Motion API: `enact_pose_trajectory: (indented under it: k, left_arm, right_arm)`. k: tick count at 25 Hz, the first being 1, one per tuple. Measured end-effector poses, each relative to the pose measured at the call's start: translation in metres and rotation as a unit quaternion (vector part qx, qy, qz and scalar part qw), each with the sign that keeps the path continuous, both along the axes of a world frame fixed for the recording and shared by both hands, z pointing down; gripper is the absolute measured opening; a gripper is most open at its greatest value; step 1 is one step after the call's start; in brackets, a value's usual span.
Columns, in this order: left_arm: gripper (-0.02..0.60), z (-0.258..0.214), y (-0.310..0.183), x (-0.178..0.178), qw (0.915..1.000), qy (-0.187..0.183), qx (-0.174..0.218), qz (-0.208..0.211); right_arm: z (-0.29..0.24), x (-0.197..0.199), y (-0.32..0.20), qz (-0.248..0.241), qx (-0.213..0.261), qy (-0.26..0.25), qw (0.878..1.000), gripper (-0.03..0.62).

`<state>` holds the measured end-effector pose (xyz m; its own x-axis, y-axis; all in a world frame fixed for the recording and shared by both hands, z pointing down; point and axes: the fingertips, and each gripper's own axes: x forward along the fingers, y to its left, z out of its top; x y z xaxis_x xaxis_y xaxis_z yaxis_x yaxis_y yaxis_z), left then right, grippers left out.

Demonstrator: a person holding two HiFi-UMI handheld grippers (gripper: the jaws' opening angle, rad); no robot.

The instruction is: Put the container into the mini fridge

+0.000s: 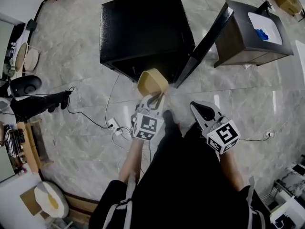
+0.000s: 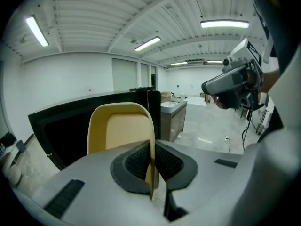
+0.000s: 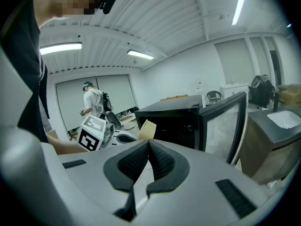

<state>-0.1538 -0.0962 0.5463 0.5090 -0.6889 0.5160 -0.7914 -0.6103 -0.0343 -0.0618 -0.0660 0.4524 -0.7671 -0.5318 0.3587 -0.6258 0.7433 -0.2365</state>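
Fingers (image 2: 134, 161) of the left gripper (image 1: 153, 100) first: clamped tight on the thin side wall of the yellow container (image 1: 152, 81), with the rim pinched right between the pads. Fingers (image 3: 164, 160) of the right gripper (image 1: 199, 108): pressed together with nothing between them, off to the right of the other gripper and clear of the container.

Biggest thing around: pale, shiny, marble-look floor (image 1: 86, 142). Then the black mini fridge (image 1: 143, 27), a squat box down on that floor, dark inside. Door (image 1: 205, 44) swung wide open to the right, with a glass-looking panel in it. Just beside the open door, a brownish-grey cabinet (image 1: 248, 46) with a white top and a small blue thing (image 1: 261, 34) lying on it. Far back in the room, in the right gripper view, a person (image 3: 94, 102) standing.

Now the container itself: up in the air right in front of the fridge opening, near its lower front edge, not inside yet. Tilted, open side turned up toward the head camera. Rounded-rectangle shape, tan-yellow all over.

Smaller stuff: white power strip (image 1: 114, 125) on the floor left of the grippers, plus a thin cable (image 1: 110, 97) running from it up toward the fridge.
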Motion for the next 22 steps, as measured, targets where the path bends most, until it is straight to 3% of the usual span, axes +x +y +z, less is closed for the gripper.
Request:
enact_pose_trajectory:
  k: [5,9,16,20,22]
  left_arm:
    - [0.037,0.034,-0.028,-0.005,0.9971,-0.065,-0.011,0.038]
    - [0.037,0.062,-0.042,-0.007,0.9819,-0.166,0.002,0.091]
    - [0.037,0.125,-0.071,-0.006,0.9655,-0.221,-0.017,0.136]
    - [0.037,0.172,-0.089,-0.012,0.9452,-0.282,-0.022,0.163]
    - [0.037,0.183,-0.097,-0.012,0.9416,-0.29,-0.025,0.169]
  right_arm:
    - [0.009,0.006,-0.007,0.022,-0.016,0.013,1.0,0.017]
    - [0.018,0.009,-0.012,0.033,-0.028,0.019,0.999,0.017]
    - [0.033,0.007,-0.012,0.033,-0.051,0.03,0.998,0.017]
    - [0.039,0.009,-0.012,0.035,-0.058,0.028,0.997,0.017]
    - [0.041,0.009,-0.014,0.036,-0.062,0.028,0.997,0.017]
